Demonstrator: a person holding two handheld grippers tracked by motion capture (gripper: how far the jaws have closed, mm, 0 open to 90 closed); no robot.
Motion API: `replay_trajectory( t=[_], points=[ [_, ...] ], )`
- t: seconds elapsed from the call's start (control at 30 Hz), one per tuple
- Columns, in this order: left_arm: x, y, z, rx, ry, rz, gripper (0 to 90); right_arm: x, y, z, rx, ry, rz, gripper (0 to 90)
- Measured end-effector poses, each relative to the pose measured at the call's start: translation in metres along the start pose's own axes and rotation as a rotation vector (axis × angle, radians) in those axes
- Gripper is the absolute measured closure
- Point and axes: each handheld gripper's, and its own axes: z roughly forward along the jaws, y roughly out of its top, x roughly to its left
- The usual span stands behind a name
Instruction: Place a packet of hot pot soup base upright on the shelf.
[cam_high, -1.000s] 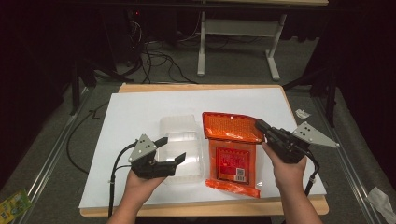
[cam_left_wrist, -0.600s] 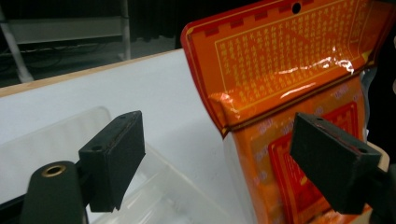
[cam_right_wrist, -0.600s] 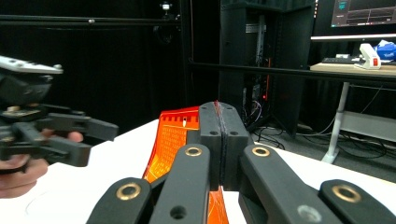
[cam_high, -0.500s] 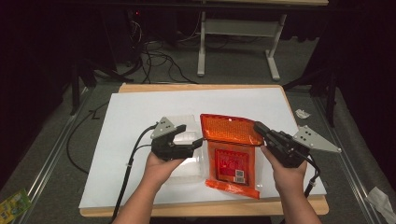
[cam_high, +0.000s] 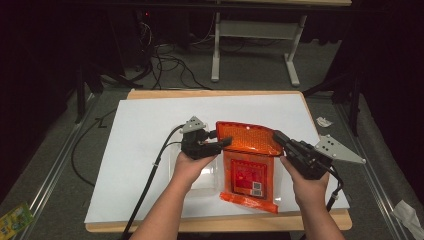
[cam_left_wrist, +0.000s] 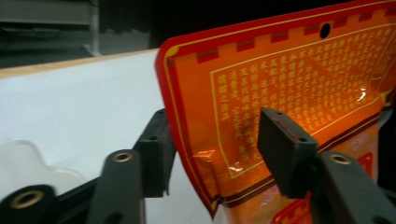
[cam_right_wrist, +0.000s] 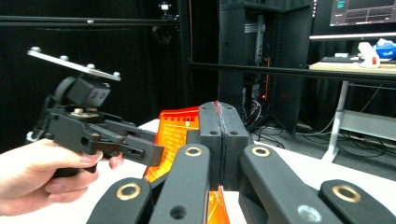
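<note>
An orange printed pouch (cam_high: 248, 160) with gold script lies over the white table top, its upper end lifted. My right gripper (cam_high: 278, 138) is shut on the pouch's upper right corner; in the right gripper view the jaws press together on the pouch edge (cam_right_wrist: 215, 112). My left gripper (cam_high: 223, 143) stands open at the upper left corner, and in the left gripper view the pouch (cam_left_wrist: 289, 93) edge runs between its two fingers (cam_left_wrist: 280, 144). A clear plastic container (cam_high: 200, 172) lies under the left hand.
The white sheet (cam_high: 145, 135) covers a wooden table (cam_high: 200, 93). Black cables (cam_high: 145, 180) trail off the left gripper across the sheet. A crumpled scrap (cam_high: 324, 121) lies on the floor at the right, and desk legs (cam_high: 216, 55) stand beyond the table.
My left gripper has moved up and right from beside the clear container to the pouch's upper left corner. The right gripper keeps its hold and has raised the pouch's top.
</note>
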Motion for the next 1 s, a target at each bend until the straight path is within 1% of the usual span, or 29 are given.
replay_trajectory(
  t=[0.03, 0.07, 0.1, 0.13, 0.17, 0.2, 0.23, 0.27, 0.3, 0.37, 0.4, 0.47, 0.53, 0.57, 0.63, 0.7, 0.8, 0.83, 0.87, 0.9, 0.93, 0.97, 1.0],
  points=[
    [0.000, -0.001, -0.003, -0.010, -0.001, -0.009, 61.1, -0.002, -0.001, -0.001, 0.000, -0.008, 0.002, 90.0],
    [-0.001, -0.002, -0.005, -0.013, -0.001, -0.005, 61.1, -0.002, -0.001, -0.001, 0.000, -0.008, 0.002, 90.0],
    [-0.002, -0.003, -0.008, -0.020, 0.008, 0.015, 71.4, -0.004, -0.002, -0.003, 0.002, -0.015, 0.008, 90.0],
    [-0.004, -0.003, -0.012, -0.029, 0.010, 0.035, 76.4, -0.005, -0.003, -0.003, 0.000, -0.018, 0.014, 90.0],
    [-0.010, -0.004, -0.017, -0.044, 0.008, 0.064, 81.8, -0.007, -0.004, -0.004, 0.001, -0.020, 0.017, 90.0],
    [-0.010, -0.004, -0.017, -0.044, 0.008, 0.064, 85.6, -0.008, -0.005, -0.004, 0.004, -0.025, 0.020, 90.0],
    [-0.017, -0.004, -0.022, -0.057, 0.006, 0.098, 89.3, -0.009, -0.005, -0.005, 0.007, -0.028, 0.024, 90.0],
    [-0.022, -0.004, -0.024, -0.059, 0.013, 0.119, 90.0, -0.010, -0.006, -0.005, 0.007, -0.031, 0.026, 90.0],
    [-0.022, -0.004, -0.024, -0.059, 0.013, 0.119, 90.0, -0.011, -0.007, -0.006, 0.010, -0.038, 0.029, 90.0],
    [-0.029, -0.006, -0.028, -0.067, 0.008, 0.145, 90.0, -0.011, -0.008, -0.007, 0.013, -0.040, 0.027, 90.0],
    [-0.032, -0.006, -0.030, -0.071, 0.010, 0.158, 90.0, -0.013, -0.010, -0.009, 0.019, -0.050, 0.028, 90.0],
    [-0.039, -0.008, -0.033, -0.078, 0.017, 0.176, 90.0, -0.014, -0.011, -0.011, 0.020, -0.051, 0.031, 90.0],
    [-0.044, -0.010, -0.034, -0.088, 0.023, 0.187, 90.0, -0.015, -0.012, -0.016, 0.022, -0.061, 0.031, 90.0],
    [-0.046, -0.011, -0.035, -0.092, 0.023, 0.191, 90.0, -0.015, -0.012, -0.016, 0.022, -0.061, 0.031, 90.0],
    [-0.050, -0.012, -0.035, -0.100, 0.013, 0.196, 90.0, -0.016, -0.014, -0.021, 0.030, -0.063, 0.025, 90.0],
    [-0.052, -0.013, -0.035, -0.102, 0.014, 0.201, 90.0, -0.017, -0.014, -0.023, 0.031, -0.061, 0.027, 90.0],
    [-0.056, -0.014, -0.035, -0.107, 0.015, 0.215, 90.0, -0.019, -0.015, -0.028, 0.045, -0.065, 0.038, 84.4],
    [-0.056, -0.014, -0.035, -0.107, 0.015, 0.219, 90.0, -0.020, -0.016, -0.030, 0.049, -0.061, 0.042, 81.2],
    [-0.057, -0.014, -0.035, -0.107, 0.017, 0.222, 90.0, -0.021, -0.017, -0.033, 0.057, -0.069, 0.048, 75.7],
    [-0.058, -0.014, -0.035, -0.106, 0.021, 0.227, 90.0, -0.022, -0.017, -0.035, 0.064, -0.075, 0.053, 73.2],
    [-0.058, -0.014, -0.035, -0.106, 0.022, 0.229, 90.0, -0.022, -0.017, -0.035, 0.064, -0.075, 0.053, 73.2],
    [-0.058, -0.014, -0.035, -0.105, 0.021, 0.228, 90.0, -0.023, -0.018, -0.036, 0.066, -0.074, 0.055, 70.8],
    [-0.058, -0.014, -0.035, -0.105, 0.022, 0.228, 90.0, -0.024, -0.019, -0.037, 0.074, -0.083, 0.052, 68.6]
  ],
)
